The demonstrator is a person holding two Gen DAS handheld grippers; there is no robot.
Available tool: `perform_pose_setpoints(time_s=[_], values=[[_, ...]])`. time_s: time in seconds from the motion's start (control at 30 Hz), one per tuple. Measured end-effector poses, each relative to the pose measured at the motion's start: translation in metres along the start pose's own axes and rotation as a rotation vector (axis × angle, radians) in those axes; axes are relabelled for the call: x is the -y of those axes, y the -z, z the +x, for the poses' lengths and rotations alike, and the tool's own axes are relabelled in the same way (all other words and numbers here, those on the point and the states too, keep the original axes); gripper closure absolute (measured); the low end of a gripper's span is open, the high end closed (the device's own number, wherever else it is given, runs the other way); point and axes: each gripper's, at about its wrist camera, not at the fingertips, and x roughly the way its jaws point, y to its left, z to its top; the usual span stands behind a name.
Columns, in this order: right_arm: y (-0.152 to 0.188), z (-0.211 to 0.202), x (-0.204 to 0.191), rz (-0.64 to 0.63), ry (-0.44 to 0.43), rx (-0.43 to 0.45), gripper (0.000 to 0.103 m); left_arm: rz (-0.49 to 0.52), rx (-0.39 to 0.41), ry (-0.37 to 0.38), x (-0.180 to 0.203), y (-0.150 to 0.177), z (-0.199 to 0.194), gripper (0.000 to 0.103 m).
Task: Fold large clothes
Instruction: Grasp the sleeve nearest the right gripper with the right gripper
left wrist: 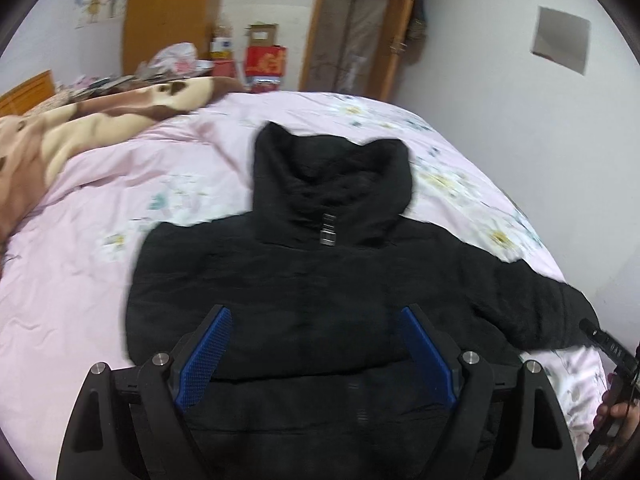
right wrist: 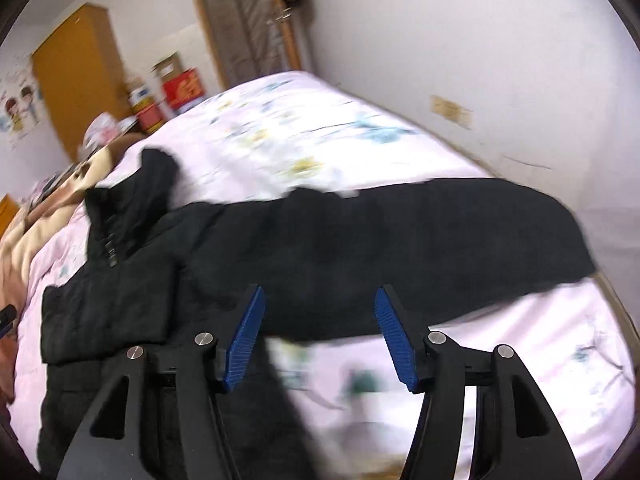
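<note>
A black hooded padded jacket (left wrist: 304,288) lies flat on the pink floral bed sheet (left wrist: 88,272), hood toward the far end of the bed. One sleeve (right wrist: 460,236) stretches out to the right across the sheet. My left gripper (left wrist: 316,312) hovers over the jacket's body, its blue pads (left wrist: 208,356) wide apart and nothing between them. My right gripper (right wrist: 320,292) hangs above the outstretched sleeve near the armpit, open, with its blue pads (right wrist: 246,332) clear of the cloth. In the left wrist view, the right gripper's handle, held by a hand (left wrist: 618,412), shows at the right edge.
A brown and cream blanket (left wrist: 72,132) is bunched at the bed's far left. Cardboard and red boxes (left wrist: 264,56), a wooden wardrobe (left wrist: 168,12) and a door (left wrist: 356,24) stand behind the bed. A white wall (right wrist: 500,60) runs along the bed's right side.
</note>
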Motion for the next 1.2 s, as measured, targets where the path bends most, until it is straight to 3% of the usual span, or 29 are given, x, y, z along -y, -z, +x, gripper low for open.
perform_pose_setpoints(time_s=[0.13,0.27,0.43,0.53,1.0,1.07,1.13,1.2], values=[[-0.003,-0.003,0.060,0.105,0.050,0.017,0.039,0.038,-0.040,0.068,0.040,0.007,0.022,0.017],[0.001,0.013,0.107,0.249,0.091,-0.023,0.036,0.071,-0.056,0.115,0.074,0.006,0.033,0.017],[0.004,0.023,0.153,0.389,0.085,-0.025,0.031,0.112,-0.059,0.137,0.108,0.002,0.047,0.017],[0.001,0.029,0.159,0.425,0.062,0.003,0.025,0.142,-0.066,0.143,0.124,0.000,0.059,0.017],[-0.021,0.052,0.162,0.487,0.045,0.004,0.024,0.124,-0.160,0.179,0.129,0.016,0.090,0.017],[-0.025,0.054,0.157,0.438,0.072,-0.010,0.036,0.121,-0.161,0.178,0.126,0.016,0.091,0.017],[-0.027,0.046,0.155,0.412,0.091,0.029,0.060,0.109,-0.164,0.178,0.122,0.015,0.092,0.017],[-0.029,0.041,0.156,0.418,0.088,0.040,0.077,0.100,-0.163,0.173,0.118,0.014,0.091,0.017]])
